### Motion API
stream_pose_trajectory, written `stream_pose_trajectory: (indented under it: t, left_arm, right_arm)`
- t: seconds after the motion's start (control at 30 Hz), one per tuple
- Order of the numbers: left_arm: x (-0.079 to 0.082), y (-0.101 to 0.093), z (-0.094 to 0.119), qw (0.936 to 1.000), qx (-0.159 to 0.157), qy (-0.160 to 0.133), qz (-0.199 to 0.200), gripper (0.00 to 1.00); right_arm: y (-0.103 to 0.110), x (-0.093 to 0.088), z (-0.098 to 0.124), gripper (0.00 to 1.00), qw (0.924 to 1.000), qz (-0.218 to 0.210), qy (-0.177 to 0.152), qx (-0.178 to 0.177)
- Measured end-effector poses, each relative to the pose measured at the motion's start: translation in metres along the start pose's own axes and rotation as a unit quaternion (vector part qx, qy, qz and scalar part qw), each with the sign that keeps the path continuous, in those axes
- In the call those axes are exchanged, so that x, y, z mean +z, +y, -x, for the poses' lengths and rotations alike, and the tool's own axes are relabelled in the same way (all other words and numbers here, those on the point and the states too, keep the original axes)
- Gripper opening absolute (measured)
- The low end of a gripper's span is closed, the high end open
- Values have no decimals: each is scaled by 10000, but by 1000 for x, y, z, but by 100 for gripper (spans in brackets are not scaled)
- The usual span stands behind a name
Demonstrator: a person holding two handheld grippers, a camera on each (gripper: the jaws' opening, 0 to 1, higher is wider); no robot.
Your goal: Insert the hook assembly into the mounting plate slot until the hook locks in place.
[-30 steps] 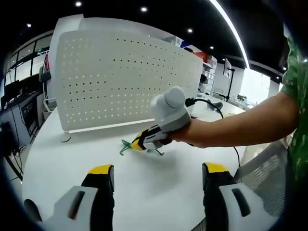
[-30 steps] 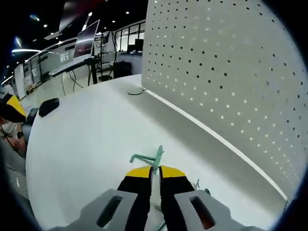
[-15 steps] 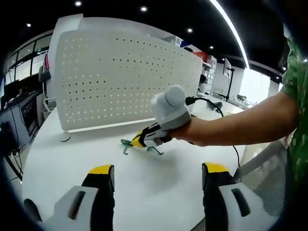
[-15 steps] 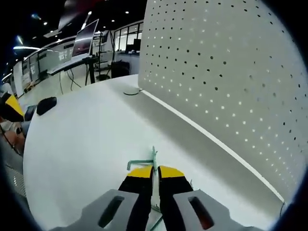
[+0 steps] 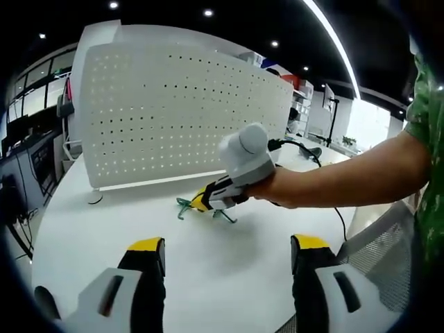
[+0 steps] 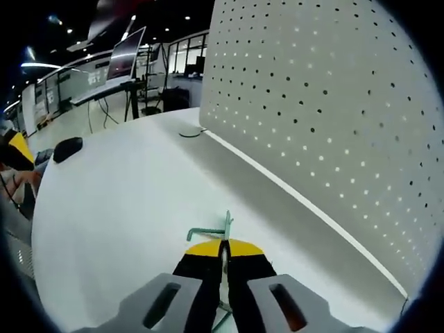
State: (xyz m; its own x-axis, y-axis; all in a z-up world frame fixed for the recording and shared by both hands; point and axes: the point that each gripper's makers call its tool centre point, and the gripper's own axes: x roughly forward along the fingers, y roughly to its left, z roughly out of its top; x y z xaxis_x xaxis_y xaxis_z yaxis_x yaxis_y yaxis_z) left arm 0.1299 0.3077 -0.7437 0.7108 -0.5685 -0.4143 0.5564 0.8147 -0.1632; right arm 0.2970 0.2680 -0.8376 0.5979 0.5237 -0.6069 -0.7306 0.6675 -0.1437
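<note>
Two grippers show in the left gripper view: the left gripper (image 5: 225,253) rises from the bottom edge with its yellow-tipped jaws spread wide apart and nothing between them, while the right gripper (image 5: 202,202) comes in from the right side of the frame, held by a person's hand (image 5: 267,192) on a bare forearm. That right gripper has its jaws pressed together on a green wire hook (image 5: 184,207), which sits near the middle of the frame, low over the white table (image 5: 83,239); whether the hook touches the tabletop cannot be told. Behind it, across the upper half of the frame, stands a white pegboard (image 5: 173,114) full of small holes, upright on the table. In the right gripper view the right gripper (image 6: 223,250) rises from the bottom centre, jaws clamped on the hook (image 6: 211,231), whose bent green end sticks out just above the yellow tips and to their left. The pegboard (image 6: 326,104) covers the upper right of that frame, well apart from the hook, and the table (image 6: 118,187) spreads across the left and centre.
</note>
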Motion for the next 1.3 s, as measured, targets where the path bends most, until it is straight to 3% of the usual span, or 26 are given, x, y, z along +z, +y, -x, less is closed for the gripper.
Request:
stream_pose_trajectory:
  t: [0.5, 1.03, 1.3]
  left_arm:
    - [0, 0, 0, 10000, 8, 3, -33, 76]
    - [4, 0, 0, 9997, 72, -42, -228, 72]
    - [5, -3, 1, 9992, 71, -53, -384, 71]
  right_arm:
    - [3, 17, 20, 0, 9997, 89, -202, 128]
    - [6, 34, 57, 0, 9989, -49, -365, 296]
    - [8, 30, 64, 0, 9991, 154, -293, 251]
